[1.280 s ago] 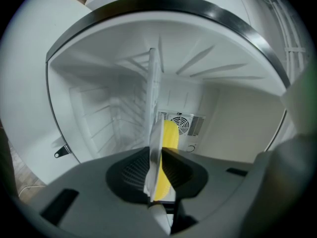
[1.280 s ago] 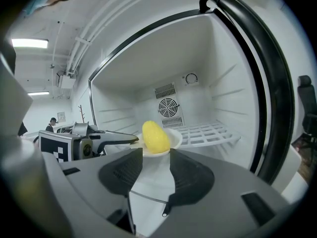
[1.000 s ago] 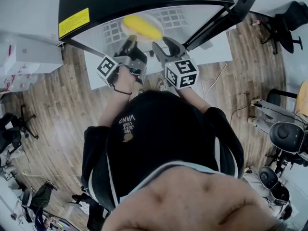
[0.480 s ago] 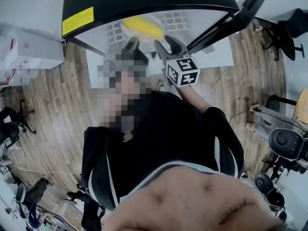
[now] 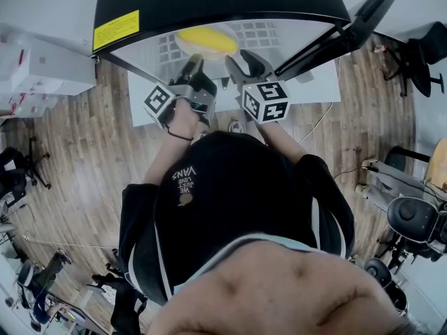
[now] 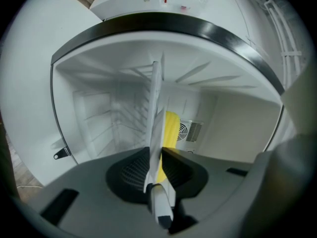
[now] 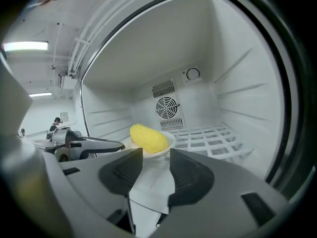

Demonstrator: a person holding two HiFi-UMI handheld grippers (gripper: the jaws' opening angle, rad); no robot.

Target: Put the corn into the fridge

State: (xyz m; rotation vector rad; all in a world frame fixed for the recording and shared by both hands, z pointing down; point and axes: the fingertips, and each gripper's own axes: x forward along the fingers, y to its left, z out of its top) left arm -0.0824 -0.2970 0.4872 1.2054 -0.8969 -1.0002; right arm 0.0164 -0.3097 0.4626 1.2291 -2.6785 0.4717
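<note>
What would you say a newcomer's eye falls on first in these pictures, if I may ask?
The bright yellow corn catches the eye first, lying on a white plate inside the open white fridge. Next come the two grippers reaching in: the left gripper has its fingers shut on the plate's rim, and the right gripper hangs open just in front of the plate.
</note>
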